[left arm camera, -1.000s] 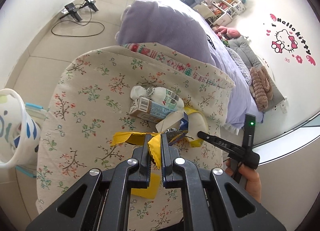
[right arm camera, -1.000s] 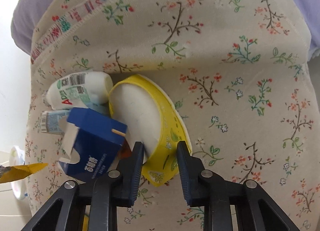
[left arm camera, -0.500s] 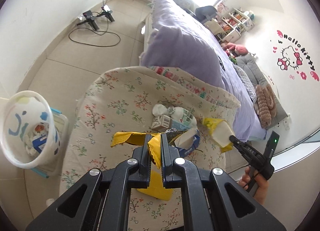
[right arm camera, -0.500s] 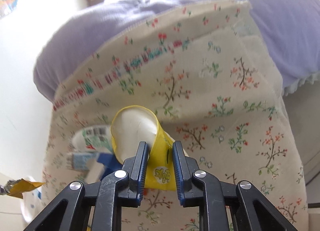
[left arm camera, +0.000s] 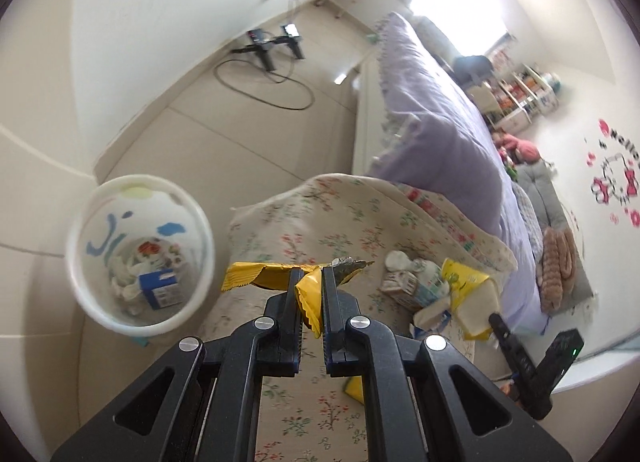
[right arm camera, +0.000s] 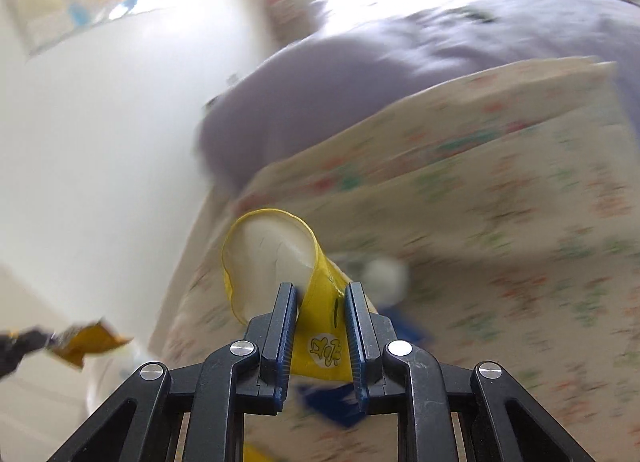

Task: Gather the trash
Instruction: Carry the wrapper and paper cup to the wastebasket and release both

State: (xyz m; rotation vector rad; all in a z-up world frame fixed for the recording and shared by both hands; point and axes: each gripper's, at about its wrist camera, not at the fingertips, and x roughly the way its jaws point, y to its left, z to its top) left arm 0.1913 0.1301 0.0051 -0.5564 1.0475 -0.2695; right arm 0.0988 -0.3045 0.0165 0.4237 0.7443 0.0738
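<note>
Since the earlier frame, you are lifting the cup (right arm camera: 276,262), right gripper (right arm camera: 322,314) clenched on it; left gripper (left arm camera: 311,294), pinching the wrapper (left arm camera: 280,276), is nearer the bin (left arm camera: 140,254) at left.

Little readable text in either view

On the white wall at the right edge of the left wrist view, a pink wall sticker (left arm camera: 614,176) shows the letters "Hello", cut by the frame; the yellow cup (right arm camera: 320,326) bears a white round label whose characters cannot be read.

A floral cloth (left arm camera: 296,218) carries a milk carton (left arm camera: 404,288) and white bottle (left arm camera: 430,270).
</note>
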